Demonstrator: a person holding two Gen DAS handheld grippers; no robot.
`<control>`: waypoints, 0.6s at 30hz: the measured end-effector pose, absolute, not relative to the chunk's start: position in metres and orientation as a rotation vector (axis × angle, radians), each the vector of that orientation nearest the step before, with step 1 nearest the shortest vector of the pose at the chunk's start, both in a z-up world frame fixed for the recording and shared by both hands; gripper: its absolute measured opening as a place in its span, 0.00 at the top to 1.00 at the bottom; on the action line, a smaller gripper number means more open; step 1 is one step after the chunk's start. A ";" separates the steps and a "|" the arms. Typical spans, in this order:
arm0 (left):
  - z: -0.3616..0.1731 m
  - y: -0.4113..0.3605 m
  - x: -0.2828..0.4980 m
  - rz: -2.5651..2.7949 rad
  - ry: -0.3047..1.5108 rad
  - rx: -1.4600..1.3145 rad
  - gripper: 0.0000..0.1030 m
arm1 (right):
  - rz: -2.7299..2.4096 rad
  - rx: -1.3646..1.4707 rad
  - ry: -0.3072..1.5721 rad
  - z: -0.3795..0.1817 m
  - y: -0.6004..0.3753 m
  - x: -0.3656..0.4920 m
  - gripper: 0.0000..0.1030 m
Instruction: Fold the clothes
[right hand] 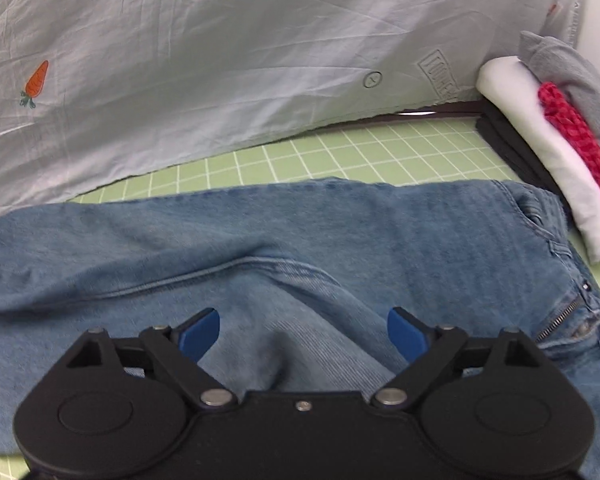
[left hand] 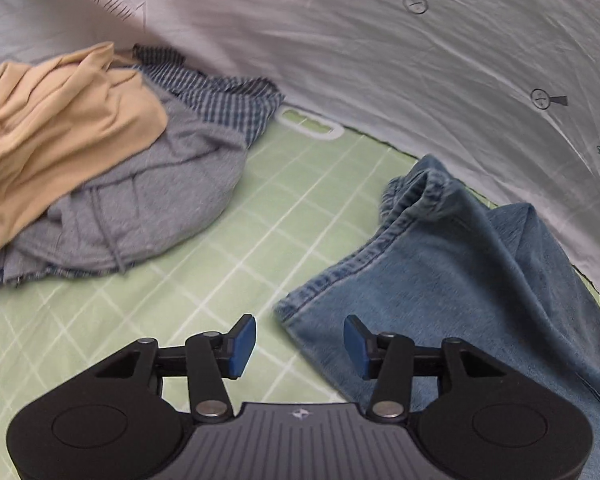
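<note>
A pair of light blue jeans (right hand: 300, 232) lies on the green grid mat (right hand: 340, 152), the waist and zipper (right hand: 560, 316) at the right. In the left wrist view the jeans' leg hem (left hand: 440, 264) lies at the right, one cuff rumpled. My left gripper (left hand: 300, 344) is open and empty, hovering at the hem's corner. My right gripper (right hand: 304, 336) is open and empty, just above the crotch area of the jeans.
A heap of unfolded clothes sits at the left: a tan garment (left hand: 60, 120), a grey hoodie (left hand: 160, 208) and a checked blue shirt (left hand: 220, 100). A stack of folded clothes (right hand: 560, 140) lies at the right. A pale sheet (right hand: 220, 60) hangs behind the mat.
</note>
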State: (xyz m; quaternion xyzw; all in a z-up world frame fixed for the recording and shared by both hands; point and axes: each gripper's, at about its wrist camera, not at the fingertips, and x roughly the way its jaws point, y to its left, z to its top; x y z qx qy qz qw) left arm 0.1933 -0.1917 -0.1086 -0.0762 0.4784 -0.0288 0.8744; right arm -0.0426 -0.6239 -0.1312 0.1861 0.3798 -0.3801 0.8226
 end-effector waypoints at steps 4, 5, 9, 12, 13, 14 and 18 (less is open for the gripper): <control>-0.127 -0.187 0.194 -0.105 1.032 -0.230 0.44 | -0.843 0.456 0.835 -0.138 -0.616 -0.064 0.09; -0.130 -0.190 0.196 -0.110 1.027 -0.237 0.43 | -0.852 0.468 0.842 -0.140 -0.615 -0.068 0.09; -0.138 -0.207 0.208 -0.141 1.020 -0.222 0.43 | -0.861 0.476 0.848 -0.138 -0.612 -0.073 0.07; -0.141 -0.221 0.211 -0.118 0.995 -0.119 0.62 | -0.851 0.473 0.850 -0.136 -0.610 -0.073 0.05; -0.141 -0.222 0.210 -0.105 0.987 -0.093 0.75 | -0.844 0.474 0.853 -0.136 -0.608 -0.073 0.05; -0.142 -0.221 0.209 -0.102 0.981 -0.074 0.91 | -0.834 0.478 0.854 -0.135 -0.606 -0.074 0.05; -0.137 -0.208 0.199 -0.103 0.964 -0.042 0.94 | -0.792 0.515 0.862 -0.134 -0.596 -0.081 0.05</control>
